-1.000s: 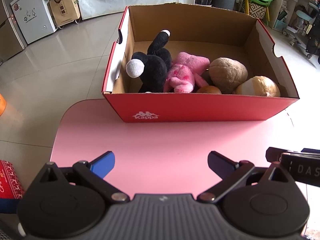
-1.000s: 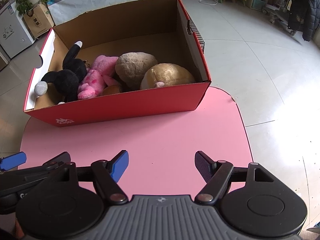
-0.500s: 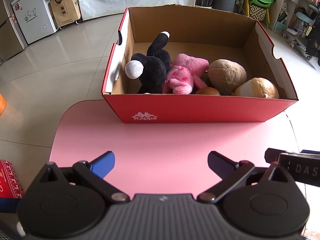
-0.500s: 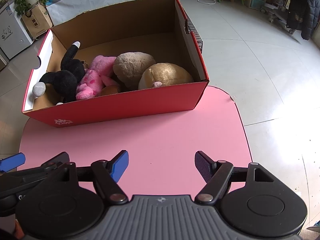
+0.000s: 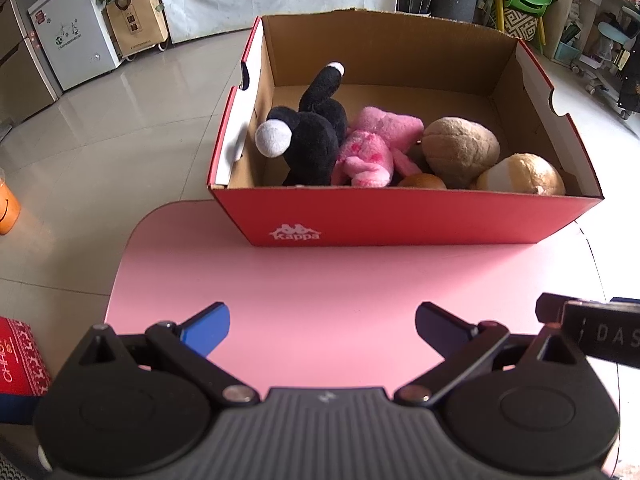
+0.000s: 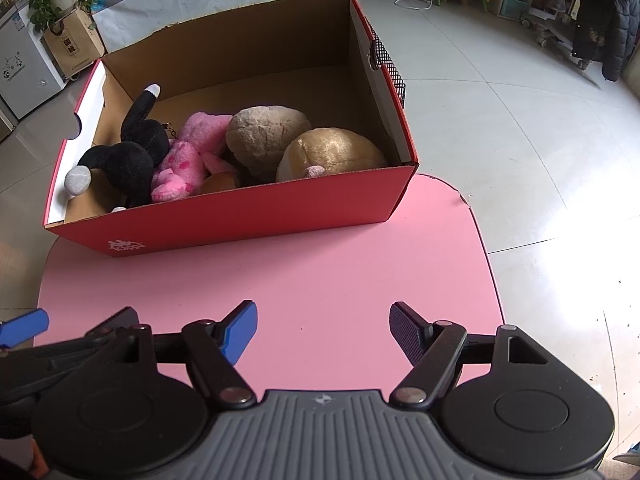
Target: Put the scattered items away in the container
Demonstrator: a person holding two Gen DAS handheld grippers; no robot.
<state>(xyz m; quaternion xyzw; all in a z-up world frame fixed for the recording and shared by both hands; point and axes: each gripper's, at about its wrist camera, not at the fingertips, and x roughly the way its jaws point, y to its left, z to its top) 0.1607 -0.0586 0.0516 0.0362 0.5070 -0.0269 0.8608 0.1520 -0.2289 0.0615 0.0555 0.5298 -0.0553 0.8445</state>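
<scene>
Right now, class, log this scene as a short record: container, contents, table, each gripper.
container: red cardboard box, open, lid absent, standing at the far part of the pink table
contents: black plush toy, pink plush toy, two tan round plush items, a small orange-brown item partly hidden
table: no loose items visible on its surface
left gripper: open, empty, over the table's near edge
right gripper: open, empty, beside the left one

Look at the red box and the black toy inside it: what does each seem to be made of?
Red box: apparently corrugated cardboard, with a smooth red printed outside and bare brown walls inside. Black toy: soft plush fabric, judging by its fuzzy matte pile and a white fluffy tip.
</scene>
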